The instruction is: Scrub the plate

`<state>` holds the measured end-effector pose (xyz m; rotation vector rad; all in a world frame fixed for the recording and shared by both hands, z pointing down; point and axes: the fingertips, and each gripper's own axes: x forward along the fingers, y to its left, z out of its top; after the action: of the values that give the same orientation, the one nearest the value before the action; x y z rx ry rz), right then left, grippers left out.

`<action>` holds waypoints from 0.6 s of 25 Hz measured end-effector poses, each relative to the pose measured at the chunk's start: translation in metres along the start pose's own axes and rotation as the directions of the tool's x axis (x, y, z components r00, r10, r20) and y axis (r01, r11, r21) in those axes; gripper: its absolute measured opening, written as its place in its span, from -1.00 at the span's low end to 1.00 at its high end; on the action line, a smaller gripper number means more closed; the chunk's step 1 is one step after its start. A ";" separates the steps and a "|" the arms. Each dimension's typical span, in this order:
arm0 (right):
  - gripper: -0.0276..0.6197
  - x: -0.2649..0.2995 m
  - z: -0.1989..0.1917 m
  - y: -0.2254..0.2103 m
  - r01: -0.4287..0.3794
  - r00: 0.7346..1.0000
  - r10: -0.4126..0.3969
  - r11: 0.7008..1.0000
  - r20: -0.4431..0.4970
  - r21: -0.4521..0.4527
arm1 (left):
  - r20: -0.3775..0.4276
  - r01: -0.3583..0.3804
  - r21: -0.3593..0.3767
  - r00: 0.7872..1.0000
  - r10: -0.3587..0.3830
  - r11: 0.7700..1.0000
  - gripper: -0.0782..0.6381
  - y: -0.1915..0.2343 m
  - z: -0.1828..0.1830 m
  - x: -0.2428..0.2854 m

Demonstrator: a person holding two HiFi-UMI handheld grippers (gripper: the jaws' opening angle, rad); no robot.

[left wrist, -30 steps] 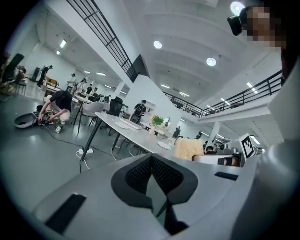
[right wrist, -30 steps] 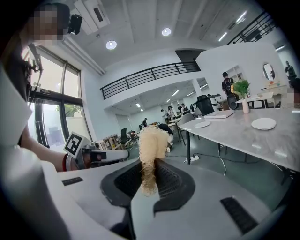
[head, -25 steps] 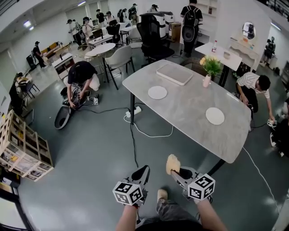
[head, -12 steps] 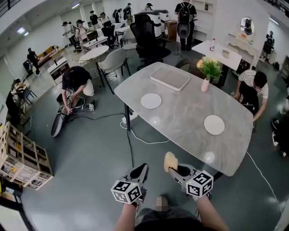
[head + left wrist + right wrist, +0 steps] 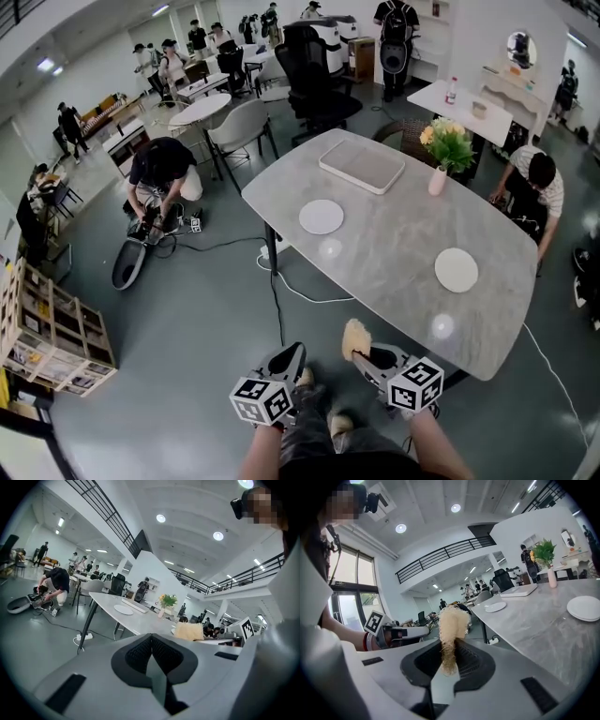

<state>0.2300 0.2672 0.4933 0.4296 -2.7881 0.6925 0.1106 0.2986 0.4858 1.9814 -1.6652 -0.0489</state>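
Note:
Two white plates lie on the grey marble table (image 5: 394, 262): one plate (image 5: 322, 217) toward the far left, another plate (image 5: 457, 270) at the right. My right gripper (image 5: 357, 344) is shut on a tan fuzzy scrubber (image 5: 355, 338), held off the table's near edge; in the right gripper view the scrubber (image 5: 451, 634) sticks up from between the jaws, with the right-hand plate (image 5: 584, 607) ahead. My left gripper (image 5: 292, 359) hangs beside it over the floor, jaws shut with nothing held. In the left gripper view the far plate (image 5: 123, 609) and the scrubber (image 5: 189, 631) show.
A white rectangular tray (image 5: 361, 165) and a vase of flowers (image 5: 441, 155) stand at the table's far end. A cable and power strip (image 5: 272, 248) lie on the floor under the table. People crouch at the left (image 5: 159, 178) and right (image 5: 534, 183). Chairs (image 5: 246, 122) stand beyond.
The view has shifted slightly; the table sits a little nearer and to the right. Both grippers keep their places and grip.

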 end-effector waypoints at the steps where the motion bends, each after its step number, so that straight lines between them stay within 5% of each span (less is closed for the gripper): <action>1: -0.73 0.004 0.003 -0.004 0.003 1.000 -0.003 1.000 0.000 0.000 | -0.004 0.008 0.000 1.000 -0.008 1.000 -0.74 0.002 0.002 0.006; 15: -0.73 0.101 0.071 -0.057 0.070 0.998 -0.070 0.998 0.005 -0.004 | -0.055 0.114 0.030 0.992 -0.112 0.993 -0.74 0.073 0.072 0.104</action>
<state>0.1444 0.1623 0.4856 0.5260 -2.7640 0.6707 0.0431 0.1694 0.4878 2.0823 -1.5281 -0.0098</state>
